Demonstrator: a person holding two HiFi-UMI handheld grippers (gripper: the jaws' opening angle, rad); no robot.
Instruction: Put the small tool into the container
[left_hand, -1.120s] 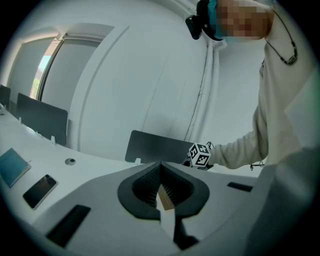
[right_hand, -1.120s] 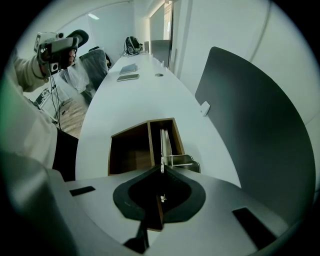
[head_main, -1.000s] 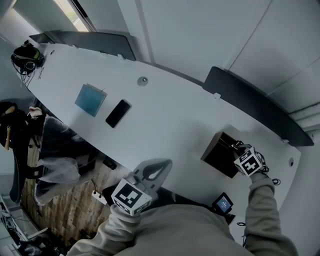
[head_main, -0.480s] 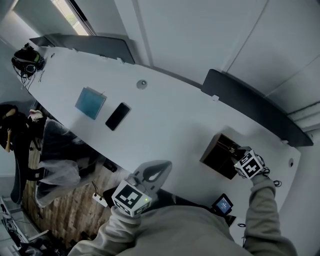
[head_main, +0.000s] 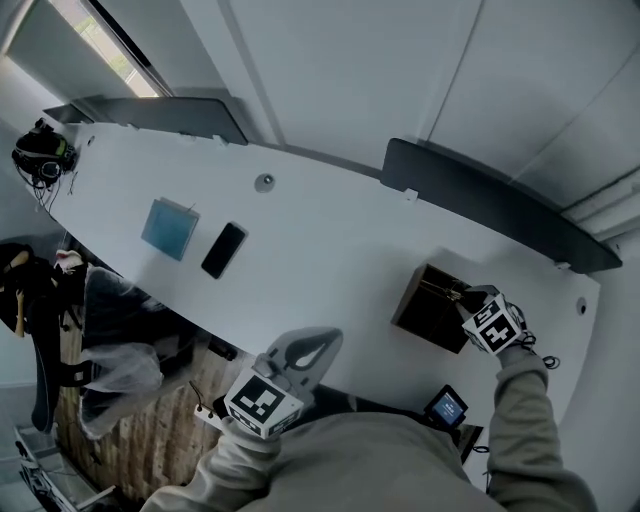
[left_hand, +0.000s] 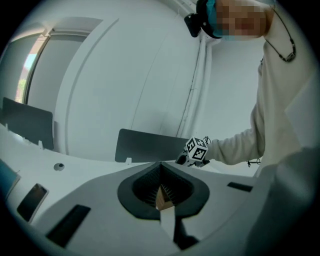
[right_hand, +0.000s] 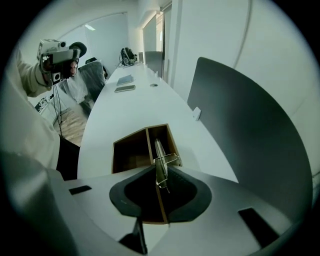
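Right gripper (right_hand: 161, 174) clamped tight on small metal tool (right_hand: 159, 149) over 2-compartment wooden container (right_hand: 130, 138). Left gripper (left_hand: 161, 192) closed, empty. Tool type unclear.

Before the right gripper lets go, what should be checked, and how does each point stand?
1. Grip: small tool clamped in right gripper: ok.
2. Position: tool above the container, over its narrower compartment: ok.
3. That compartment free of other things: cannot tell, the tool covers part of it.
4. Other side: left gripper shut, empty, away from the container: ok.
5. Surroundings: phone lies far from the container: ok.
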